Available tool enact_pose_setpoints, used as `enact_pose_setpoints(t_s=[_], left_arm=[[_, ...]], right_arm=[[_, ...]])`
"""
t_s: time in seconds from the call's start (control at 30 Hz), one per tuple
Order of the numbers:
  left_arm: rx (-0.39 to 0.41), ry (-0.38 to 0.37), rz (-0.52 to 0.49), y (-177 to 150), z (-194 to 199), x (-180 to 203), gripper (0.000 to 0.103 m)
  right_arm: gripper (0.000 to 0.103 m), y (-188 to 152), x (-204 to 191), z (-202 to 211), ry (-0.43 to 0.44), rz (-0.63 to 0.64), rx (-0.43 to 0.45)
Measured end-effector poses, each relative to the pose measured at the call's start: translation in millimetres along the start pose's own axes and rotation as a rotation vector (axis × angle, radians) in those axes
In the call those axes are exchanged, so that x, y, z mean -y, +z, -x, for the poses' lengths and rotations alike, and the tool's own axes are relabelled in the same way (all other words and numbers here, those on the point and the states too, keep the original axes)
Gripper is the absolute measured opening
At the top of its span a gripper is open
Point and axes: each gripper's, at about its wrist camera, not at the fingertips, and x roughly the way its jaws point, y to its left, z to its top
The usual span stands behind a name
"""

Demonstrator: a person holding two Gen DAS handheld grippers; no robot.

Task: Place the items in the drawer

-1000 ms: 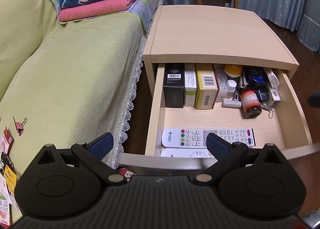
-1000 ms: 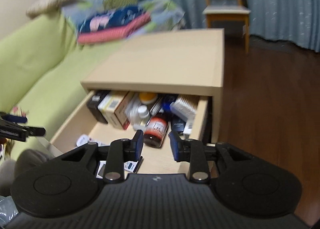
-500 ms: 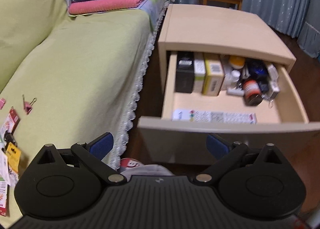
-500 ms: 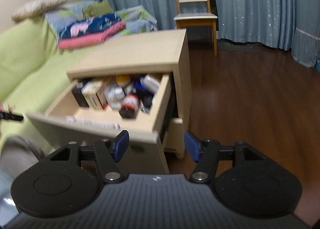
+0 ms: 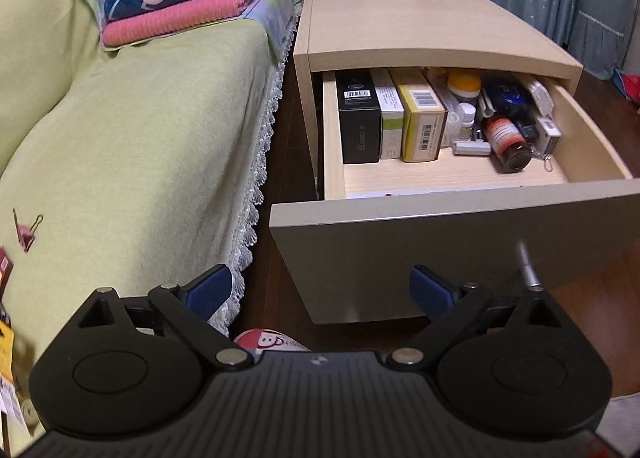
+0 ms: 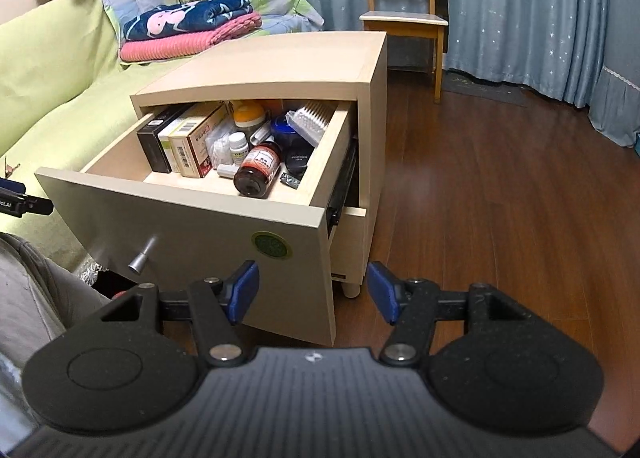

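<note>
We hold the left tool [image 5: 320, 290] and the right tool [image 6: 312, 290] spread wide and empty in front of the drawer [image 5: 452, 246], which stands pulled out of the nightstand [image 6: 280, 65] with its metal knob [image 6: 141, 258] facing us. Boxes [image 5: 392, 117], a brown bottle [image 6: 258, 169] lying on its side and small containers crowd the rear, while the tall front panel hides the near floor of the drawer. The bed [image 5: 140, 145] stands just beside the nightstand on the left; open wooden floor [image 6: 500, 197] lies to the right.
</note>
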Motion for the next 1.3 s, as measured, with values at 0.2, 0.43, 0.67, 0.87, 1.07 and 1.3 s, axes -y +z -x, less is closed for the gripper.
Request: enact_pose_setpoints(t_s=[0.2, 0.43, 0.67, 0.87, 1.07, 1.3], left_arm=[[0.008, -0.028, 0.036, 1, -13, -5, 0.079], [0.026, -0.064, 0.02, 1, -16, -5, 0.076], [0.034, -0.089, 0.011, 4, -18, -4, 0.069], [0.044, -0.113, 0.015, 3, -18, -7, 0.068], [0.043, -0.119, 0.008, 5, -19, -7, 0.068], [0.041, -0.103, 0.004, 6, -20, -4, 0.068]], right_arm=[[0.051, -3, -9, -14, -0.01, 0.041, -0.03], [0.027, -4, -17, -20, -0.032, 0.079, -0.017], [0.022, -1, -22, -23, -0.045, 0.083, -0.008], [0.022, 1, -23, -27, -0.047, 0.069, -0.011], [0.022, 3, -23, -29, -0.051, 0.069, -0.009], [0.022, 6, -23, -32, -0.057, 0.065, -0.005]])
